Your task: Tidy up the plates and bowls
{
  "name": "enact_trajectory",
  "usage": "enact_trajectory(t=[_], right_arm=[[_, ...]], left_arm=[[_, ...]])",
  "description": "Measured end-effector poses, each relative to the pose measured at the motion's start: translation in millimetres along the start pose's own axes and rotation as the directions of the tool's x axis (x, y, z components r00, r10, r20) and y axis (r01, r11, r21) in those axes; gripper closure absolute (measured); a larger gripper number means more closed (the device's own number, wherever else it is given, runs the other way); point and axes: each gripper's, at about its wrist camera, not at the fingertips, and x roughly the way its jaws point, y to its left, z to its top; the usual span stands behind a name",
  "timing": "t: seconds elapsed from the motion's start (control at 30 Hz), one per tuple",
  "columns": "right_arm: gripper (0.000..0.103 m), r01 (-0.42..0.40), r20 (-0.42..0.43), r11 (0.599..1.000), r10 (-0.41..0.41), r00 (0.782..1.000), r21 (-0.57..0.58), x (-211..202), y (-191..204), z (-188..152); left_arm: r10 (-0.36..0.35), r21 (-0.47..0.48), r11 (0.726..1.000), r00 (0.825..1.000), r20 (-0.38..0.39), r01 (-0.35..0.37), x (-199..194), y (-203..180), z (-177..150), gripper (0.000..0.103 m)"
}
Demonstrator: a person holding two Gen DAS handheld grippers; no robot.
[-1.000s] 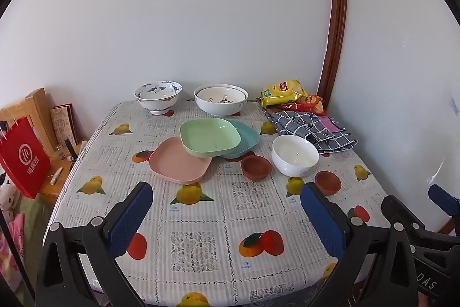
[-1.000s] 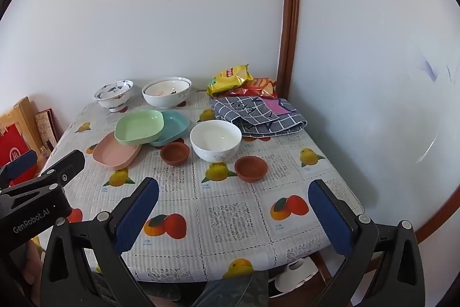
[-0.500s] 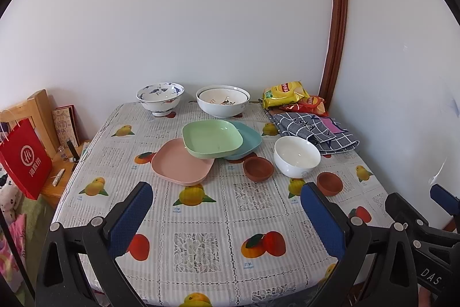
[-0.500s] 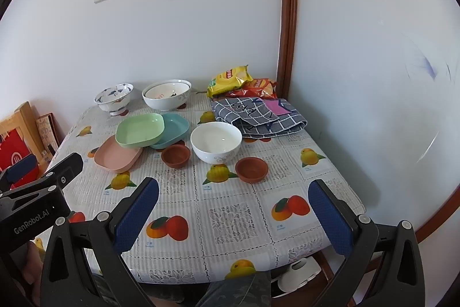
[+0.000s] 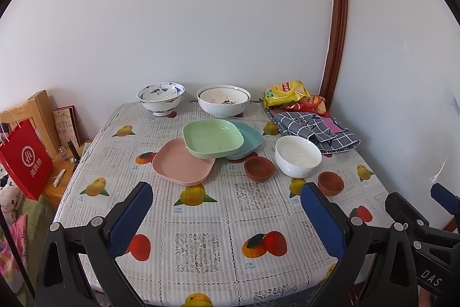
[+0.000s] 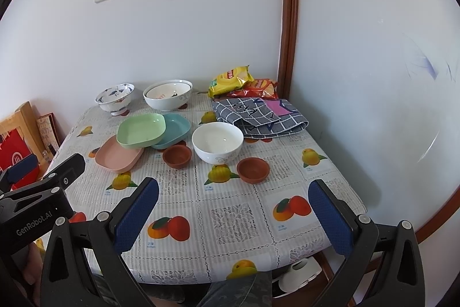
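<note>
Three square plates overlap mid-table: a green plate on top, a pink plate to its left, a teal plate to its right. A plain white bowl stands between two small brown bowls. At the back stand a blue-patterned bowl and a wide white bowl. My left gripper hangs open over the table's near edge, empty. My right gripper is open too, empty, above the near right part of the table, well short of the nearest brown bowl.
Snack bags and a folded checked cloth lie at the back right corner. A red paper bag and a wooden chair stand left of the table. Walls close off the back and right sides.
Both grippers have drifted slightly; the table sits a little lower and nearer in each view. Nothing on the table has moved, and both grippers stay open.
</note>
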Motion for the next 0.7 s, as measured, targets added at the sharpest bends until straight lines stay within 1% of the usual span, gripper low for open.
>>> enact_trajectory(t=[0.7], right_arm=[[0.000, 0.002, 0.005, 1.000, -0.002, 1.000, 0.007, -2.8, -0.2, -0.9]], left_arm=[[0.006, -0.001, 1.000, 1.000, 0.002, -0.006, -0.1, 0.5, 1.8, 0.000]])
